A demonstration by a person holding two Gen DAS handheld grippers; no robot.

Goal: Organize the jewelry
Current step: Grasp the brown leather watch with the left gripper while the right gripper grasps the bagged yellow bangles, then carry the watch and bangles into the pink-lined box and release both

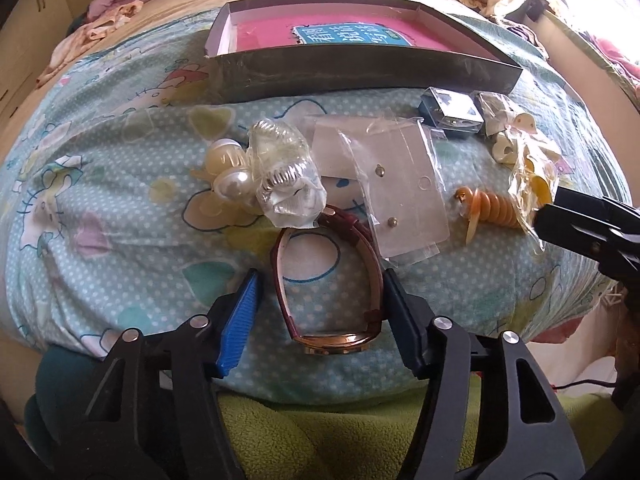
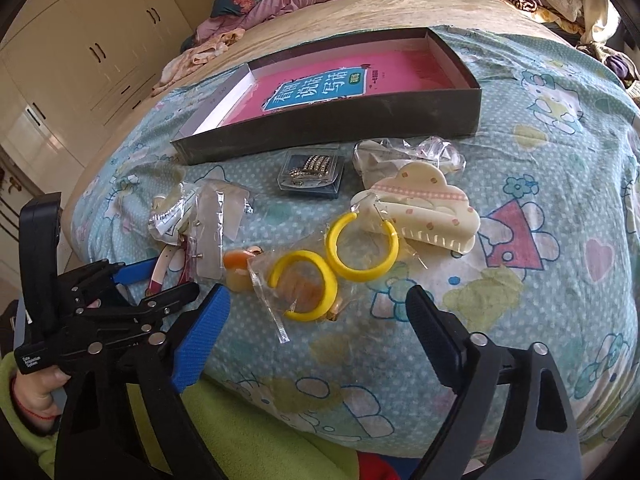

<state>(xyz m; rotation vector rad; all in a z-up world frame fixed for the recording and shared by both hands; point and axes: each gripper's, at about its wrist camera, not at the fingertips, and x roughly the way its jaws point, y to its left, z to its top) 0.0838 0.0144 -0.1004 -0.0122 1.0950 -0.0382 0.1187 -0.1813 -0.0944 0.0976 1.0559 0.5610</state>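
Bedspread (image 2: 520,128) — cartoon-printed — under box (image 2: 320,136); wardrobes (image 2: 80,60) beyond.

1. The box (image 1: 360,68) sits at the back of the bed cover (image 1: 120,184), with a book (image 2: 320,84) inside it.
2. In front of the box lie the small case (image 2: 312,176) and the hair clip (image 2: 432,208).
3. The 2 hoops (image 2: 336,264) lie in a bag before the clip.
4. The watch (image 1: 332,280) lies between the left gripper's (image 1: 320,280) fingers.
5. The pearls (image 1: 228,168) lie left of the watch.
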